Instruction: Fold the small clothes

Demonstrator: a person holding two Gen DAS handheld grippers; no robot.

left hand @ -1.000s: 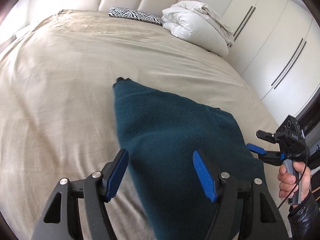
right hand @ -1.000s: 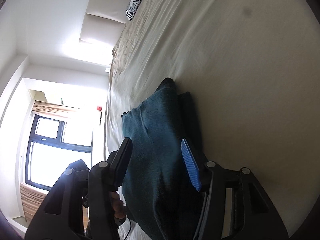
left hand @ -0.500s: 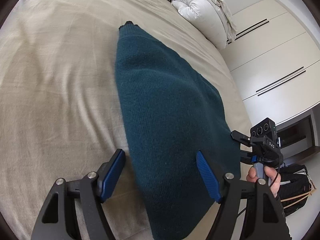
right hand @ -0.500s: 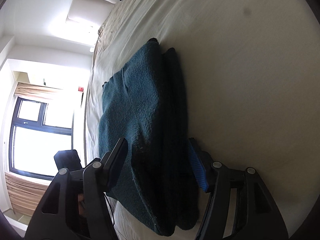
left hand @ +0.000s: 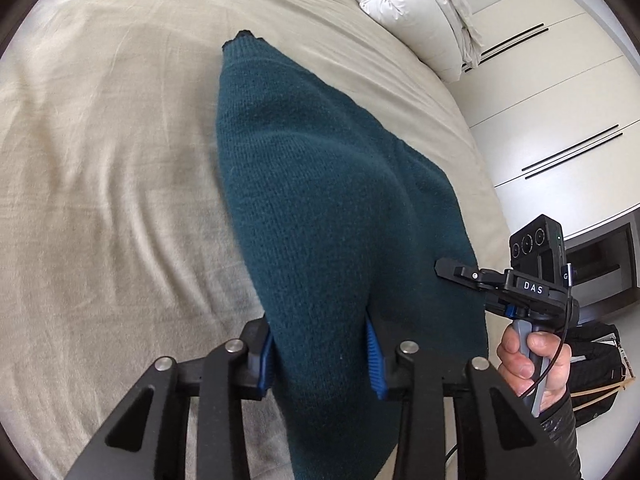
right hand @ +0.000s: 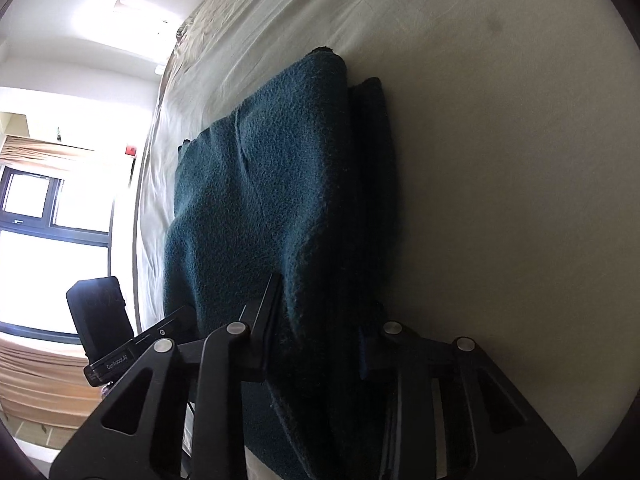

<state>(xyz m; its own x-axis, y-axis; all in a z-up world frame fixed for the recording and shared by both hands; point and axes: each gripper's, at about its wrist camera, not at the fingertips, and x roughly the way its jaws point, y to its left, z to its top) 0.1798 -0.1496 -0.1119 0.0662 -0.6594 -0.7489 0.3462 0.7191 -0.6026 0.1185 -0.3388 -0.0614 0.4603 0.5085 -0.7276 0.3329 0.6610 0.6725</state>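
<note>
Left claw (left hand: 320,350): jaws closing, a ridge of the teal knit garment (left hand: 320,208) bunched between the blue pads (left hand: 374,354). Both pads lie against the cloth, so this claw is pinching the near edge of the garment. Fabric runs from between the jaws forward and away from the claw, narrowing to a dark tip at the far end.

Right claw (right hand: 320,320): jaws closing as well, with the same teal knit garment (right hand: 280,200) between them. The left finger (right hand: 264,316) presses into the knit; the right finger is in shadow, its pad mostly hidden behind the cloth. Reads as a pinch on the folded edge. In this view the garment shows stacked layers, a second fold lying just right of the top layer.

Garment position: on the bed (left hand: 100,160), on a beige sheet, ahead of both claws. Sheet to the left of the left claw is wrinkled.

Left wrist view: the right claw (left hand: 460,274) appears to the right of the left claw, at the garment's right edge, held by a hand (left hand: 532,364) on a grey grip. Right wrist view: the body of the left device (right hand: 100,316) sits to the left of the right claw.

Beyond the garment, far from the left claw: a white duvet (left hand: 416,8) piled at the head of the bed; white wardrobe doors (left hand: 560,112) to the right. A window (right hand: 48,232) lies left of the right claw.
</note>
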